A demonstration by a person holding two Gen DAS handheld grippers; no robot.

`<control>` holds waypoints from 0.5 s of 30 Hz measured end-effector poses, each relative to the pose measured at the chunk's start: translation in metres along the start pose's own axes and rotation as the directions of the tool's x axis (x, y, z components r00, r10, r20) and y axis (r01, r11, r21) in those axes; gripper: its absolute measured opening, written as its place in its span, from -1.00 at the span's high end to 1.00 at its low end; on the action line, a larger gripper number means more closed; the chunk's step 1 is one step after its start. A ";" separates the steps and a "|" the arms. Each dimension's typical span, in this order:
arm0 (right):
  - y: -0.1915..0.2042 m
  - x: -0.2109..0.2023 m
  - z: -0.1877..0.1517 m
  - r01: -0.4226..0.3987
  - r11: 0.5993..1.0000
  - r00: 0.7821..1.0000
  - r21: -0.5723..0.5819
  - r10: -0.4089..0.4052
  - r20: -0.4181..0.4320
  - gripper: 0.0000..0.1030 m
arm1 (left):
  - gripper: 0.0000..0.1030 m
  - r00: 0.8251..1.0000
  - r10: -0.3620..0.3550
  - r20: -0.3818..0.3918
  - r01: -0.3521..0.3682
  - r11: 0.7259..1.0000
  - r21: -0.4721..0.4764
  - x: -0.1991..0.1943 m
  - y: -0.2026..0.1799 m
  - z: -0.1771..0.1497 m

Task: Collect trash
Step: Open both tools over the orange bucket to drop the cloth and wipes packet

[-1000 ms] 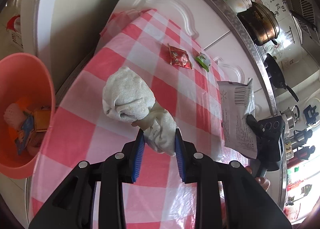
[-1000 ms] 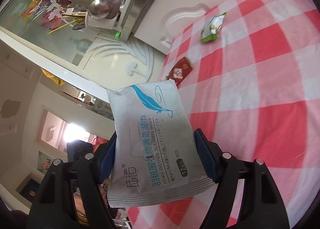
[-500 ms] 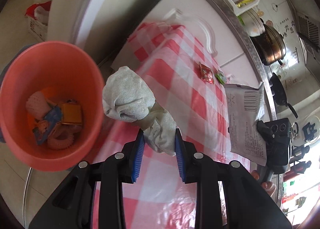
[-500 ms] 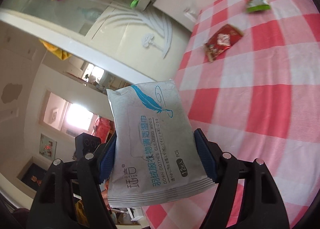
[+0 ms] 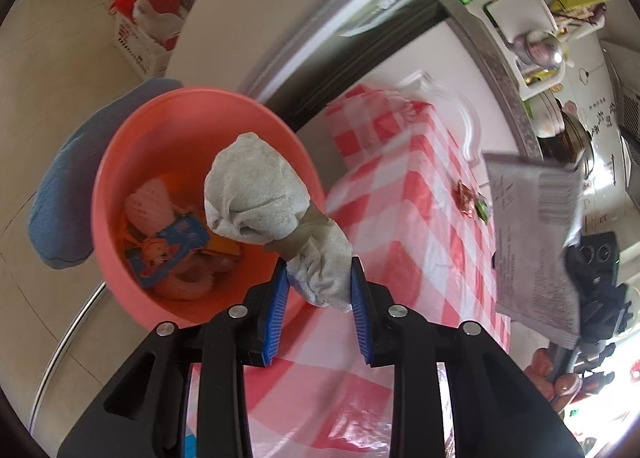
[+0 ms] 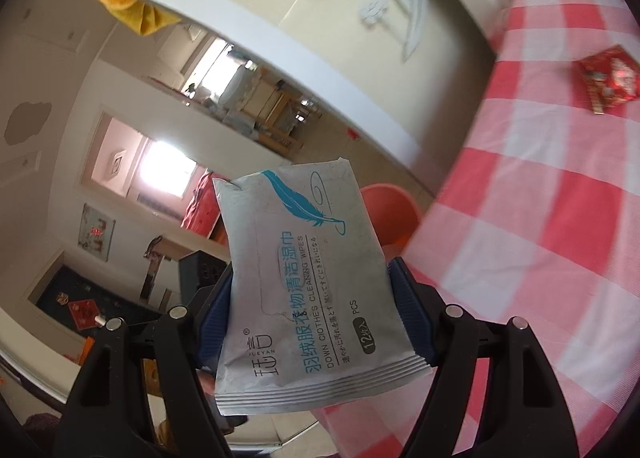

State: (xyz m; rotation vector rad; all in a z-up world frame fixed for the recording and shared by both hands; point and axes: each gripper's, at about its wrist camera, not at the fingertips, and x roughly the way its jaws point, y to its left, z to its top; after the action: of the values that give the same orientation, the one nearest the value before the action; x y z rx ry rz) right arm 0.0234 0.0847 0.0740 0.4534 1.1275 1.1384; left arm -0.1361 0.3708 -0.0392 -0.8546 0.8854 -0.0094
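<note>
Checked tablecloth [image 5: 404, 194] slides behind | my left tongs [image 5: 318, 286], clamped on crumpled tissue [image 5: 256, 194], now over pink bin [image 5: 120, 162] beyond table's end; drop next | right tongs [image 6: 310, 318] pinch wipes pack [image 6: 304, 274], following | red wrapper [image 6: 610, 76] left.

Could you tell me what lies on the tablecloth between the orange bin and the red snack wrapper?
Nothing: in the left wrist view only bare checked tablecloth stretches from the orange bin to the red snack wrapper.

Two close wrist views, seemingly both facing the orange bin [image 5: 120, 162].
</note>
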 end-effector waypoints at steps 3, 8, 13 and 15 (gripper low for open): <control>0.012 0.024 0.007 -0.016 1.000 0.999 -0.013 0.016 -0.039 -0.43 | 0.39 1.000 0.010 0.003 -0.010 1.000 -0.022 0.001 0.012 0.002; 0.022 0.057 0.012 -0.007 0.999 0.996 -0.034 0.004 -0.088 -0.44 | 0.38 1.000 0.030 -0.006 -0.030 0.999 -0.042 0.005 0.026 0.000; 0.024 0.084 0.016 0.015 0.998 0.992 -0.053 -0.022 -0.125 -0.44 | 0.38 0.999 0.039 -0.019 -0.040 0.997 -0.065 0.009 0.039 -0.001; 0.024 0.093 0.017 0.027 0.998 0.990 -0.063 -0.035 -0.137 -0.44 | 0.38 0.999 0.042 -0.023 -0.043 0.997 -0.068 0.010 0.042 -0.001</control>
State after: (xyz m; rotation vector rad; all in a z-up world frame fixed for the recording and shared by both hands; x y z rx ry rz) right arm 0.0258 0.1805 0.0564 0.3125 1.2117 1.1877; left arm -0.1440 0.3954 -0.0738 -0.9005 0.9282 0.0488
